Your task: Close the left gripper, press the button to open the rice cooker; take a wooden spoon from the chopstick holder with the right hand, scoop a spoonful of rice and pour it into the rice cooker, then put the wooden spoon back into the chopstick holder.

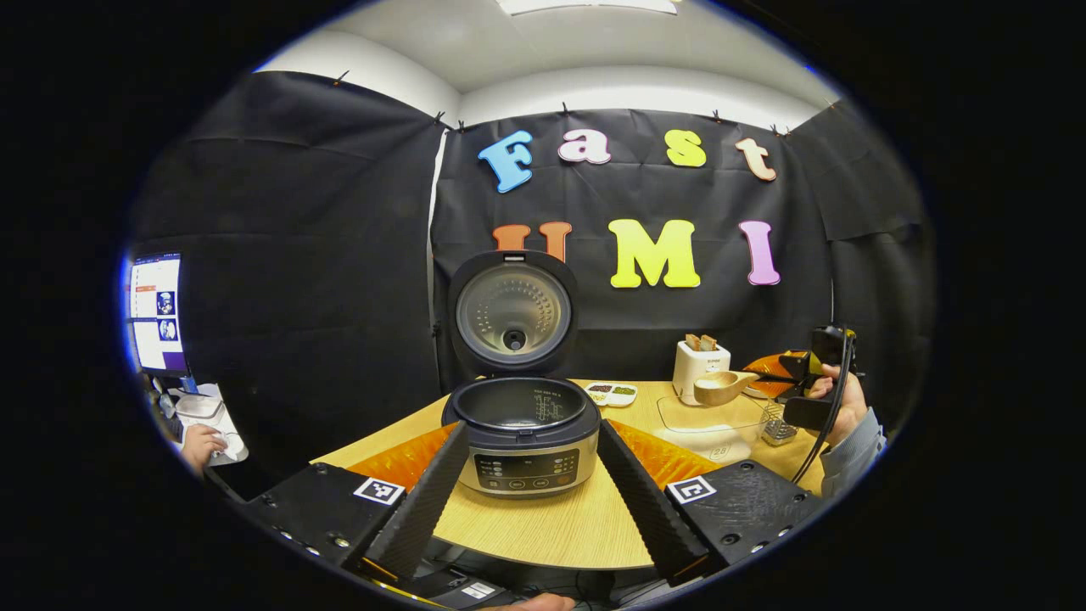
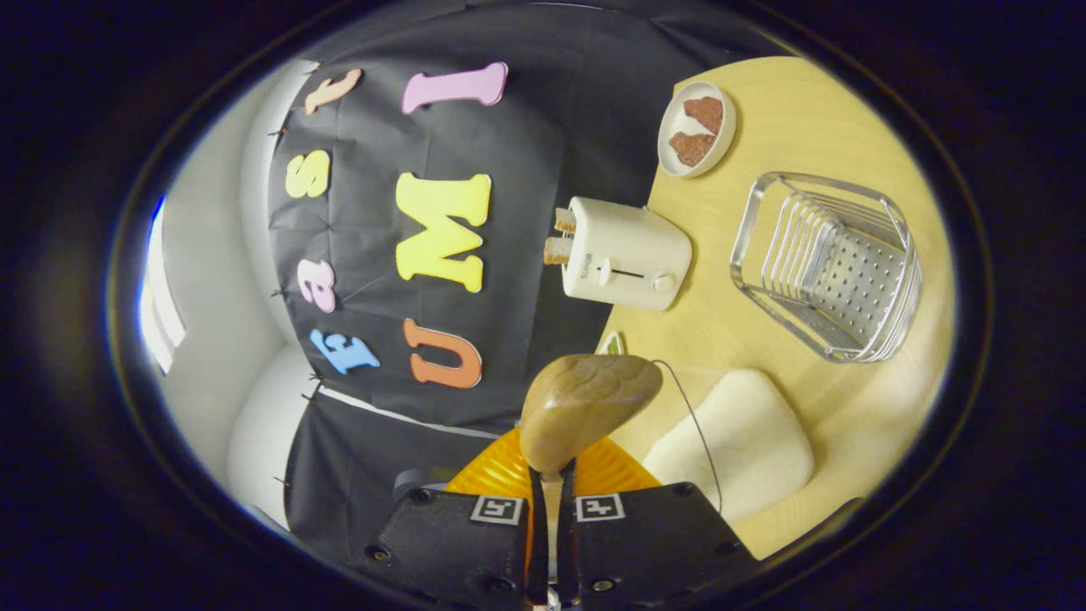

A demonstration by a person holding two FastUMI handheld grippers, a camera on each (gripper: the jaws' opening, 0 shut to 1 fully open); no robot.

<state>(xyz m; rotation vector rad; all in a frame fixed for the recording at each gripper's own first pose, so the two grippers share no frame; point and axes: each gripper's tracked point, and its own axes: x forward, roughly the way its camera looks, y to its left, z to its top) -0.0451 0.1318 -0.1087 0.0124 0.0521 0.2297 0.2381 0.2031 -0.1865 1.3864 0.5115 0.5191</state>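
Black cloth hangs as the booth wall behind a round wooden table, beyond the fingers. Above it run a white wall and ceiling with a light panel. A lit monitor stands far left.

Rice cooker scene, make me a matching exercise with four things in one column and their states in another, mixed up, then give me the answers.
Things:
1. rice cooker
2. wooden spoon
3. toaster
4. left gripper

States:
A. held between the fingers of the right gripper
B. open, fingers either side of the cooker in its view
C. bread slices sticking out of the slots
D. lid up, inner pot showing

Pairs: 1-D, 2-A, 3-C, 4-B
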